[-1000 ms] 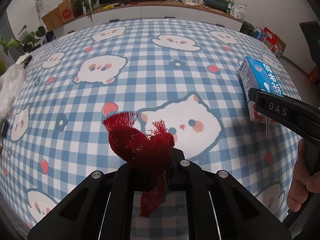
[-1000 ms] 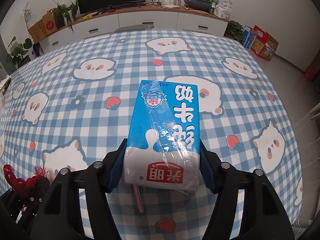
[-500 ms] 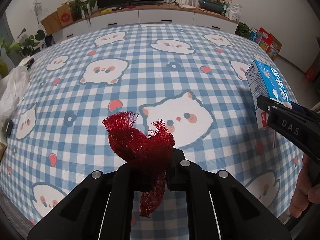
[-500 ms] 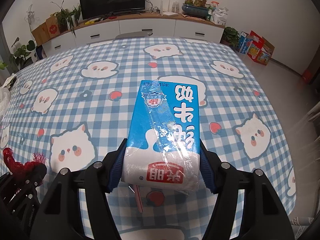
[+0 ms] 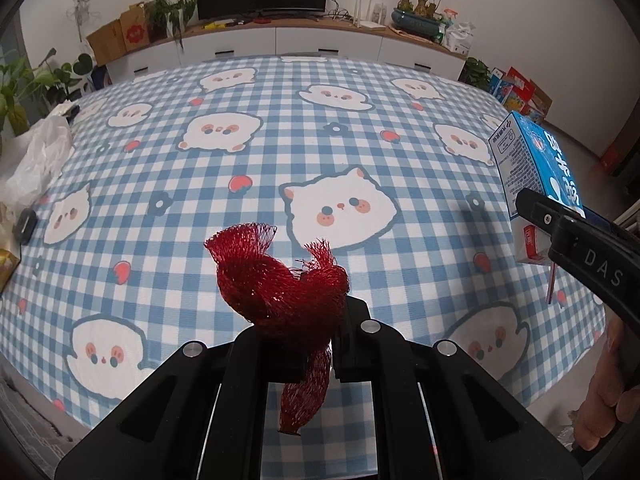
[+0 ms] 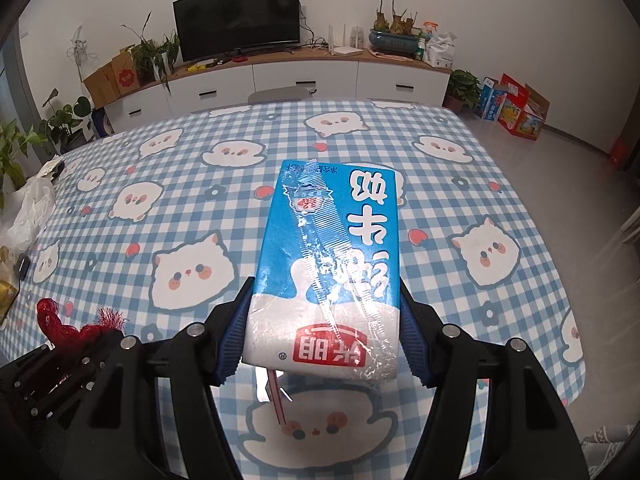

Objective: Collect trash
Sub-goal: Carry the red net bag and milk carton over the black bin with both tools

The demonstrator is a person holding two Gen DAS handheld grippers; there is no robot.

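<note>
A checked tablecloth (image 5: pixel 360 160) covers the table. Above its near right, the right gripper (image 6: pixel 324 320) clamps a blue milk carton (image 6: pixel 332 252); near left, the left gripper (image 5: pixel 308 320) pinches red mesh netting (image 5: pixel 276 288), both lifted off the cloth.

the mesh bag (image 5: pixel 280 296) sits between the left fingers (image 5: pixel 352 320), above the tabletop (image 5: pixel 320 152). the milk carton (image 6: pixel 332 264) sits between the right fingers (image 6: pixel 232 336). a plastic bag (image 5: pixel 36 160) lies far left on the tabletop.
</note>
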